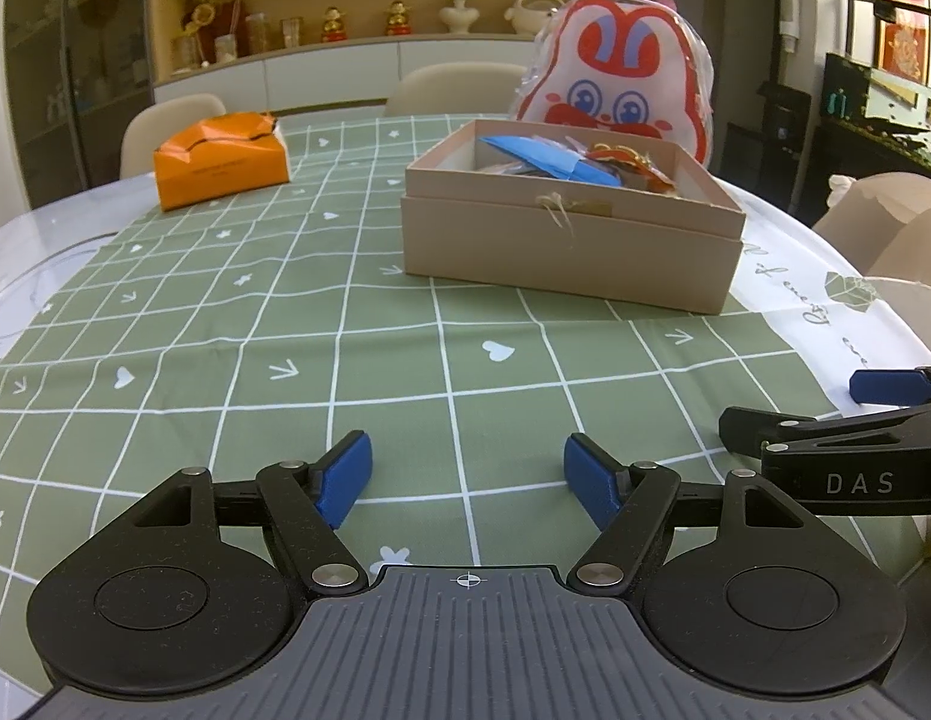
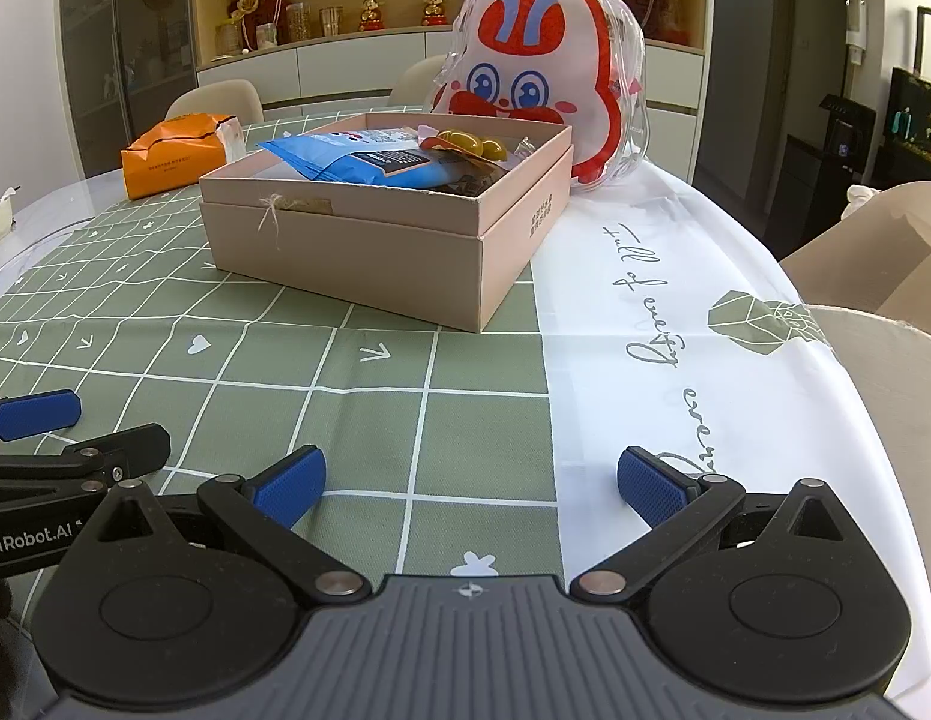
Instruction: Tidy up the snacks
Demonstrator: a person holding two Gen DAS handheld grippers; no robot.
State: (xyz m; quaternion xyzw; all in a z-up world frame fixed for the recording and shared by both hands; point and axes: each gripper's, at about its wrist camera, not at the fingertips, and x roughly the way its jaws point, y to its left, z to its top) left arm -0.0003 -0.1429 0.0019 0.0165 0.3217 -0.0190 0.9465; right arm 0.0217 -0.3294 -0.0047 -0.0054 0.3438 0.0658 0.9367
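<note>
1. Behind the table runs a wooden shelf unit with small red-and-gold figurines and jars, white cabinets below it, and pale rounded chairs pulled up at the far side.
2. Covering the table is a cloth, smooth and slightly wrinkled, sage green with a white grid, tiny hearts, arrows and flowers; its right part is plain white with looping script that starts "Full of", the rest too curled to read.
3. Centre stage: the box, pinkish-beige cardboard, square, open-topped, sitting in its own lid, a scrap of pale twine on its front wall. Small print runs along its right side, too fine to read.
4. Inside the box lie the snacks: a glossy blue packet with a dark label panel, and beside it some shiny yellow pieces in clear wrap.
5. Right behind the box stands a clear plastic bag, rabbit-shaped, printed in red, white and blue with big cartoon eyes.
6. Well to the left of the box, an orange paper package, creased and torn open on top, with small unreadable print on its side.
7. In front of the box, the left gripper hovers over the green cloth, blue ribbed pads apart, nothing between them.
8. Beside it, the right gripper is spread wide and empty over the green-white seam; "DAS" shows on its side in the left view, and "enRobot.AI" on the left one's casing in the right view.
</note>
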